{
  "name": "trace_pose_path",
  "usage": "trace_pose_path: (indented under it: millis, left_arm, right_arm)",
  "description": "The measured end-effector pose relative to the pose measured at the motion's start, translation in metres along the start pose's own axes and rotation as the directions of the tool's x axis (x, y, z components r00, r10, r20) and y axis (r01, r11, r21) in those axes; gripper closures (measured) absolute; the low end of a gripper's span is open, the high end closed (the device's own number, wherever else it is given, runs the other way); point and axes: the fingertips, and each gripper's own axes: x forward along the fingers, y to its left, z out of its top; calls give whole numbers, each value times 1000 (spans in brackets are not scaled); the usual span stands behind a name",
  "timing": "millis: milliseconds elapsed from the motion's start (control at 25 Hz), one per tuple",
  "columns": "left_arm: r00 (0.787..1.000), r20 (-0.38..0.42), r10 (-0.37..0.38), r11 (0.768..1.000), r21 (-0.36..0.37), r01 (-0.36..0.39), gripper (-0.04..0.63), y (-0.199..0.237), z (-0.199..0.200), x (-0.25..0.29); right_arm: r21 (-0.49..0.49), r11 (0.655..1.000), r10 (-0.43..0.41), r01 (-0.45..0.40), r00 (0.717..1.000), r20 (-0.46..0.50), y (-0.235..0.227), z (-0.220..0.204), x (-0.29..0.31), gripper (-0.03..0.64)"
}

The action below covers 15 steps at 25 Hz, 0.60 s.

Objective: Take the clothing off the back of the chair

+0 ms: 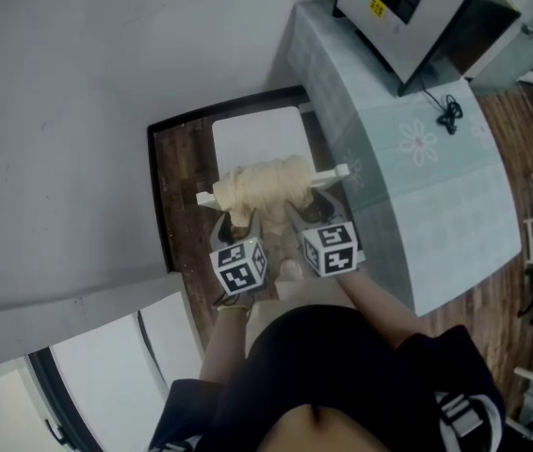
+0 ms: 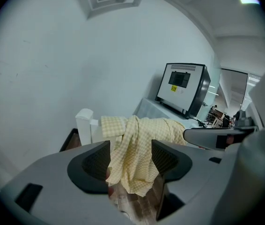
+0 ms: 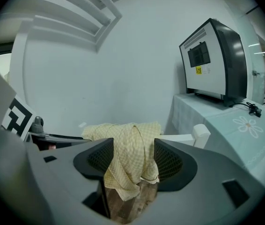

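Ready to grab the cloth (image 1: 262, 185)
It hangs on the chair back (image 1: 331, 171). Both my left tongs (image 2: 130, 159) and right tongs (image 3: 132, 161) are spread around it; I should pinch thick folds, then lift up.

The cloth (image 2: 137, 149) is pale yellow check, the chair (image 1: 252, 139) white, the floor (image 1: 177, 186) dark brown, the tablecloth (image 1: 436, 215) pale green with a flower print.
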Motion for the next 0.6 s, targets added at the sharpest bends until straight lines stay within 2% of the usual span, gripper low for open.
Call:
trace_pose_path:
  millis: [320, 600]
  left_arm:
    - [1000, -2, -18, 1000, -24, 18, 279, -4, -5, 17]
    - [1000, 9, -2, 999, -40, 2, 247, -1, -7, 30]
  right_arm:
    - [-5, 1000, -1, 1, 999, -39, -9, -12, 15, 342]
    - [7, 1000, 8, -8, 998, -69, -11, -22, 27, 341]
